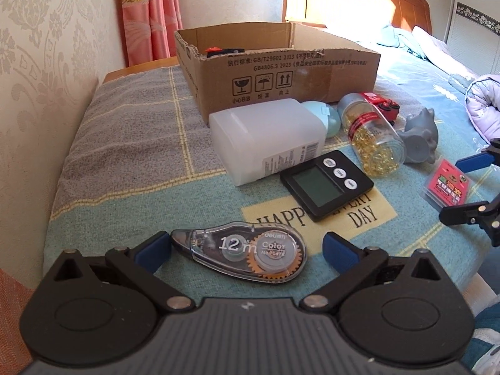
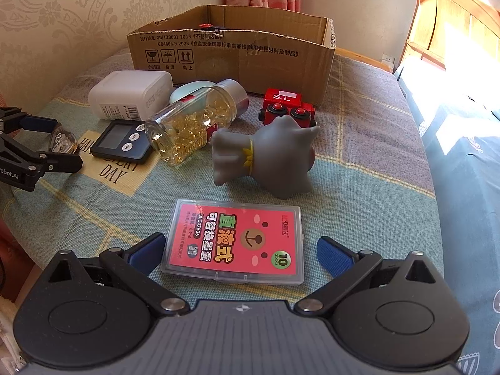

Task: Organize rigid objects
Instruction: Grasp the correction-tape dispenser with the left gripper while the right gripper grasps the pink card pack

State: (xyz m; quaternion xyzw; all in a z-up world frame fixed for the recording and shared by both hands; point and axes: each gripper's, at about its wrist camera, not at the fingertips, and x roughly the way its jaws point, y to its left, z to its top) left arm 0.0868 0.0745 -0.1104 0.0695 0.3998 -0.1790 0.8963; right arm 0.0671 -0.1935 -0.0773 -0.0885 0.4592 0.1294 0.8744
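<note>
While the correction tape dispenser [image 1: 242,252] lies flat on the checked blanket [image 1: 131,162], the left gripper [image 1: 247,251] sits around it with its blue pads [image 1: 154,250] spread apart, one at each end, neither pressing; the right gripper [image 2: 239,254] likewise stands wide open around the clear ink cartridge case [image 2: 234,240] with the pink label, which lies flat near the blanket's front edge. Just beyond the case a grey rubber toy [image 2: 268,156] lies on its side, with a red toy vehicle [image 2: 287,107] behind it; left of these rest a capsule bottle [image 2: 190,125], a black digital timer [image 2: 120,140] and a white plastic container [image 2: 131,93]; behind them all stands the open cardboard box [image 2: 231,53], something red and black barely visible inside.
</note>
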